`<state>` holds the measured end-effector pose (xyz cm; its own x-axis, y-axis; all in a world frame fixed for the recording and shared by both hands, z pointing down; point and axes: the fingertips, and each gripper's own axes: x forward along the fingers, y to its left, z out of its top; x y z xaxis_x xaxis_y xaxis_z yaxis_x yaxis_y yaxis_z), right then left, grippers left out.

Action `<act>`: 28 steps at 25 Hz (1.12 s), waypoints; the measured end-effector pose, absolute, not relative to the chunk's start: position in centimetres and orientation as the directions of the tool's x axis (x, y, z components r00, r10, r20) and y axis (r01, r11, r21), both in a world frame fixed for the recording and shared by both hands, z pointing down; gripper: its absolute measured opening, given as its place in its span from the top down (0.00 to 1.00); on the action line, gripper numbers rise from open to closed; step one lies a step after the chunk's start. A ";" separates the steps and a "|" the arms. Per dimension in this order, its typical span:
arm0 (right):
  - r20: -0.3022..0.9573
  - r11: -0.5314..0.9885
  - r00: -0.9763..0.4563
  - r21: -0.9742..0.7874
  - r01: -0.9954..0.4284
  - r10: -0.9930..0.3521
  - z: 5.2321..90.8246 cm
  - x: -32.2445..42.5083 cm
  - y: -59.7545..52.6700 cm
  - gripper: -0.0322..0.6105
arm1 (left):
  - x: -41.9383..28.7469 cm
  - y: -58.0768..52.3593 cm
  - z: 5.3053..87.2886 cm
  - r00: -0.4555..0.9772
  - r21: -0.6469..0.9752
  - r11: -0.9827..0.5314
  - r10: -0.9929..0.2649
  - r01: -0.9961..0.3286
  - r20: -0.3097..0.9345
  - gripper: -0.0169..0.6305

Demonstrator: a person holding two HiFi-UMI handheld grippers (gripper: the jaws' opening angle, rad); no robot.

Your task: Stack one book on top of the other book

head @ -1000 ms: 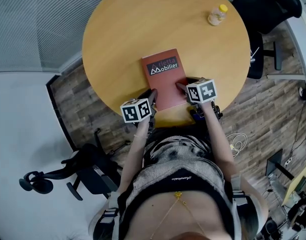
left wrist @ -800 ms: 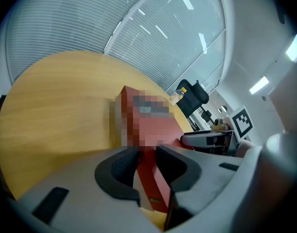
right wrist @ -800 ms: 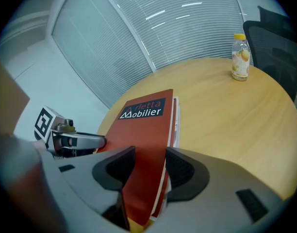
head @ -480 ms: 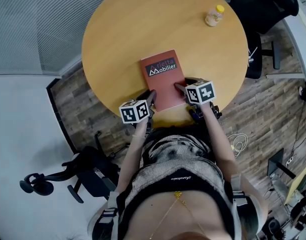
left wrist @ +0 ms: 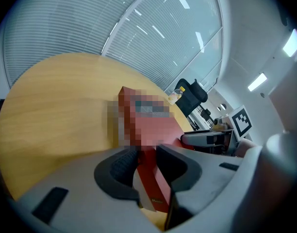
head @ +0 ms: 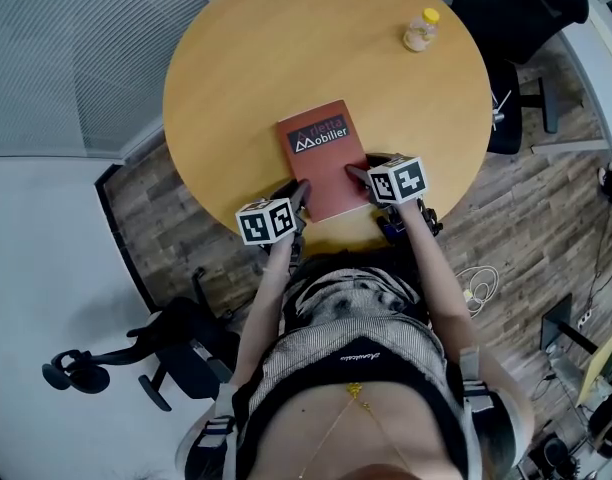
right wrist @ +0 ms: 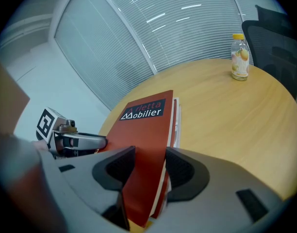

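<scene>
A red book (head: 321, 158) with a dark title band lies on the round wooden table (head: 286, 48), near its front edge. It rests on a second book, whose white page edge (right wrist: 176, 123) shows along the right side. My left gripper (head: 301, 196) sits at the stack's near left corner. Its jaws are slowly opening, with the book's edge (left wrist: 151, 171) between them and the pads not clearly pressing. My right gripper (head: 358, 175) is at the near right edge. Its jaws stand wide around the red cover (right wrist: 146, 144).
A small yellow-capped bottle (head: 420, 30) stands at the table's far right. Black office chairs stand behind the table (head: 526, 8) and at the lower left on the floor (head: 156, 353). Slatted blinds run behind the table.
</scene>
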<state>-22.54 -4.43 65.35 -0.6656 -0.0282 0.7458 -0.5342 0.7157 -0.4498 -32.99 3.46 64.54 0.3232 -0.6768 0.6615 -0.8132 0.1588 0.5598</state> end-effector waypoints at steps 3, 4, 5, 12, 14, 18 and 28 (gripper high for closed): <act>0.744 0.720 -0.667 -0.450 -0.529 -0.025 65.4 -22.7 -4.4 0.63 | -33.1 3.5 64.6 0.320 0.559 0.161 -0.679 -0.813 0.661 0.81; 0.744 0.721 -0.668 -0.450 -0.527 -0.023 65.4 -22.7 -4.4 0.63 | -33.2 3.5 64.6 0.319 0.559 0.163 -0.679 -0.813 0.662 0.81; 0.744 0.722 -0.668 -0.451 -0.525 -0.020 65.5 -22.6 -4.4 0.63 | -33.1 3.5 64.6 0.319 0.559 0.164 -0.678 -0.813 0.663 0.81; 0.741 0.728 -0.671 -0.456 -0.512 -0.008 65.4 -22.6 -4.5 0.63 | -33.1 3.4 64.6 0.317 0.561 0.165 -0.682 -0.811 0.659 0.81; 0.739 0.729 -0.673 -0.459 -0.508 -0.004 65.4 -22.6 -4.4 0.63 | -33.1 3.4 64.6 0.318 0.563 0.166 -0.682 -0.810 0.658 0.81; 0.735 0.728 -0.678 -0.463 -0.505 -0.004 65.4 -22.7 -4.6 0.63 | -33.1 3.2 64.6 0.323 0.568 0.162 -0.684 -0.807 0.654 0.80; 0.728 0.740 -0.685 -0.453 -0.498 -0.015 65.2 -22.7 -4.5 0.63 | -33.2 3.3 64.5 0.324 0.565 0.163 -0.679 -0.809 0.660 0.80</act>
